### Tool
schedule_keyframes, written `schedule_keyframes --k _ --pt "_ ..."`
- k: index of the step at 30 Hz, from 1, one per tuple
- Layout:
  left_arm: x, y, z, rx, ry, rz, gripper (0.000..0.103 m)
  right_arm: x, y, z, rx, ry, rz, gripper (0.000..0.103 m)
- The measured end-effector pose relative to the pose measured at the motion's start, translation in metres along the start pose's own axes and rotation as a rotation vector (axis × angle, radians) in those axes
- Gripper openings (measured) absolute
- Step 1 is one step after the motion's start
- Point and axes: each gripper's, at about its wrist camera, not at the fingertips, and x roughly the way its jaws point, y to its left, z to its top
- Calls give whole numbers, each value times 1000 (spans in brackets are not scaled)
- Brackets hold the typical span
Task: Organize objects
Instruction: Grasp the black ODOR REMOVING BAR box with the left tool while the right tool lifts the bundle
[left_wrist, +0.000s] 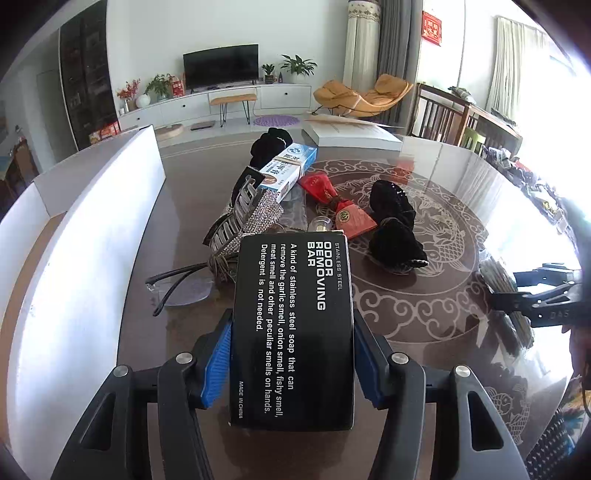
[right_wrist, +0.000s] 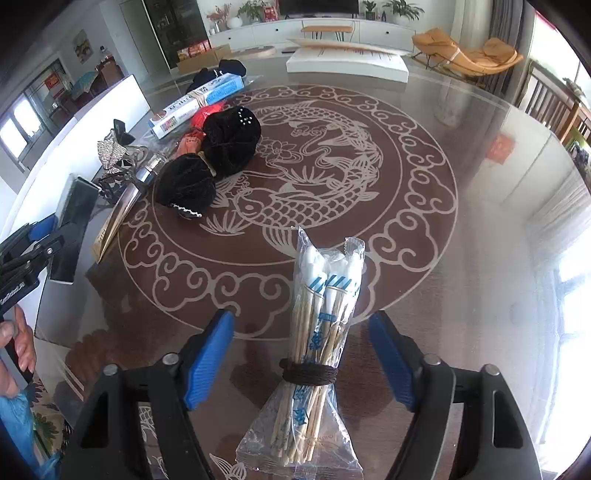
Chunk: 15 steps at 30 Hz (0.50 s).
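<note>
Left tool (left_wrist: 291, 354) grips black box (left_wrist: 291, 328) above counter (left_wrist: 424, 295), right tool (right_wrist: 301, 358) half-open astride chopstick bundle (right_wrist: 317, 332) untouched; squeeze at the tie before lifting, carry box level.

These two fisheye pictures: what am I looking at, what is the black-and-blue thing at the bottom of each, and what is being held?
No robot here: a person holds a hand gripper in each hand, each with a camera looking along its jaws. In the left wrist view, the left gripper has its blue pads against a black odor removing bar box. In the right wrist view, the right gripper straddles a tied bundle of wrapped chopsticks, pads not touching. On the glass table lie black velvet pouches, a toothpaste box and eyeglasses.
</note>
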Motion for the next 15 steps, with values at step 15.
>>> schedule_keyframes --k 15 --pt "-174 116 -18 -214 -196 113 58 -101 101 40 -100 -182 270 29"
